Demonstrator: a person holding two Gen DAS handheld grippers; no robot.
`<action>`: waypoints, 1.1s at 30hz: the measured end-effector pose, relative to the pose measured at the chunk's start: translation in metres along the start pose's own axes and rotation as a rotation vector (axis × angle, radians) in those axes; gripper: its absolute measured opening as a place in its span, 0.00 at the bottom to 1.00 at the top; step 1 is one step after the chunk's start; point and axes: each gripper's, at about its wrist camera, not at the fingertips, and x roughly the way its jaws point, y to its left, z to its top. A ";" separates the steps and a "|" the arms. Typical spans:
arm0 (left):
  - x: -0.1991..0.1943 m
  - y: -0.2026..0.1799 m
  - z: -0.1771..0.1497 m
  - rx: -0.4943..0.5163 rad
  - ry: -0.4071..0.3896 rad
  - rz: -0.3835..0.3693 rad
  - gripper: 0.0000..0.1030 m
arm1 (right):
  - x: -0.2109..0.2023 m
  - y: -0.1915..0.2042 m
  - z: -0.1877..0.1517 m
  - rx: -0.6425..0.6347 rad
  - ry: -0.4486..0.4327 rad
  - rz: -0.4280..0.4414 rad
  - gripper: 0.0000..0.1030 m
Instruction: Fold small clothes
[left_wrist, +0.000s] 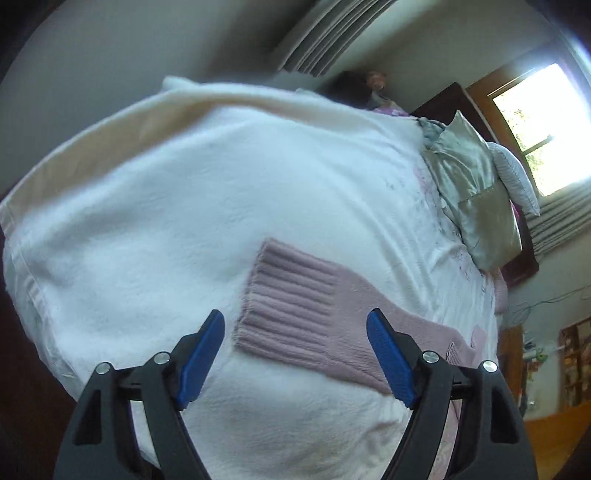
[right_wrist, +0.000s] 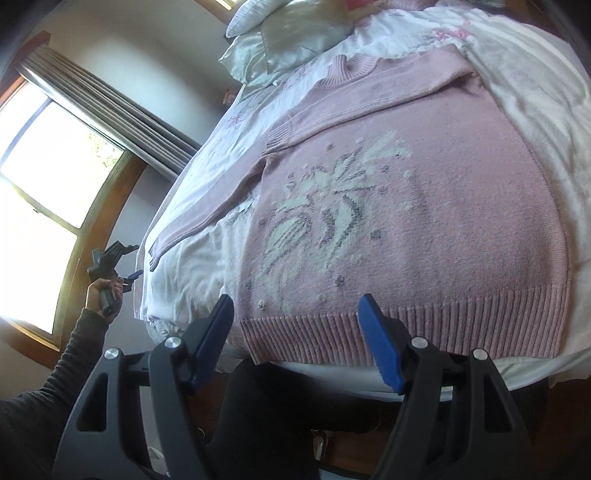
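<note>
A pink knitted sweater (right_wrist: 424, 229) with a white flower pattern lies flat on the bed, its ribbed hem at the near edge. One sleeve is folded across its chest; the other sleeve (right_wrist: 207, 214) stretches out to the left. In the left wrist view that sleeve's ribbed cuff (left_wrist: 288, 299) lies on the white blanket. My left gripper (left_wrist: 295, 343) hovers open just above the cuff, its blue pads either side of it. My right gripper (right_wrist: 295, 328) is open above the hem, holding nothing. The left gripper (right_wrist: 127, 273) also shows far left, in a hand.
A white fluffy blanket (left_wrist: 184, 206) covers the bed. Silky pillows (left_wrist: 469, 184) lie at its head, by a wooden headboard. A bright window (right_wrist: 48, 192) with grey curtains stands beyond the bed. A dark-sleeved arm (right_wrist: 66, 362) reaches in at lower left.
</note>
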 end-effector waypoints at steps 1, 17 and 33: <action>0.009 0.004 0.000 -0.003 0.019 0.006 0.77 | 0.001 0.005 0.000 -0.010 0.002 -0.003 0.68; 0.017 -0.029 0.014 0.023 0.060 -0.169 0.13 | 0.016 0.050 0.013 -0.110 0.007 -0.032 0.69; 0.025 -0.373 -0.070 0.613 0.086 -0.389 0.13 | 0.039 -0.024 0.115 0.125 0.069 0.107 0.72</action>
